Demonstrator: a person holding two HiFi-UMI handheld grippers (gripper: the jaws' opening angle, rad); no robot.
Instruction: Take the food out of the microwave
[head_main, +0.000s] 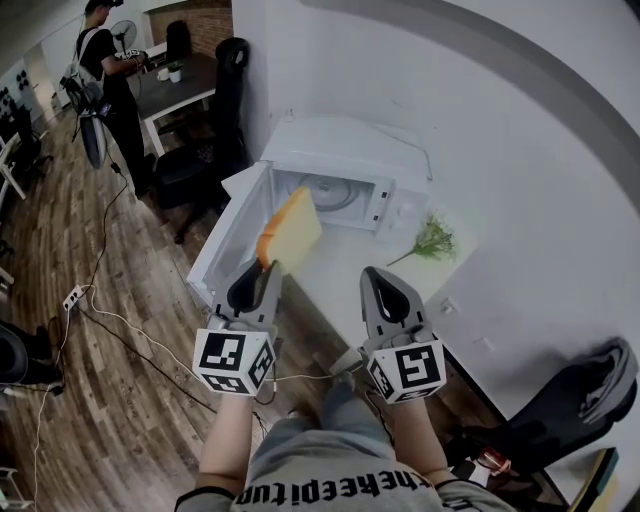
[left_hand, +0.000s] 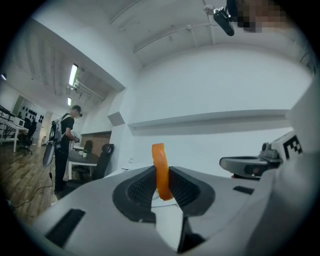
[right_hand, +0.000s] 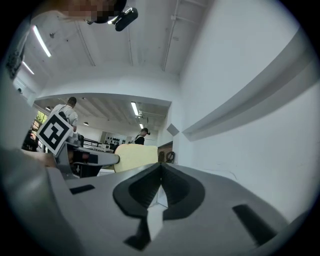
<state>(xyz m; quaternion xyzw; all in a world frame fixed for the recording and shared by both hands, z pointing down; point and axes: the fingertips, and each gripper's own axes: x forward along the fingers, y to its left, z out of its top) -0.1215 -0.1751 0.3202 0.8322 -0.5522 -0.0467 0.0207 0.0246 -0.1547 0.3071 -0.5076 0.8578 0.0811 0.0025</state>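
Observation:
A pale yellow slice of food with an orange crust (head_main: 290, 232) hangs in front of the open white microwave (head_main: 345, 165), outside its cavity. My left gripper (head_main: 262, 270) is shut on the slice's lower edge. In the left gripper view the slice (left_hand: 160, 170) stands edge-on between the black pads, at my left gripper (left_hand: 161, 192). My right gripper (head_main: 381, 277) is level beside it on the right, shut with nothing in it. The right gripper view shows my right gripper (right_hand: 160, 176) with jaws together, and the slice (right_hand: 136, 157) to its left.
The microwave door (head_main: 222, 245) hangs wide open to the left. A small green plant sprig (head_main: 432, 240) lies on the white counter (head_main: 345, 275). Black office chairs (head_main: 195, 165) and a standing person (head_main: 105, 70) are at the far left; cables cross the wooden floor.

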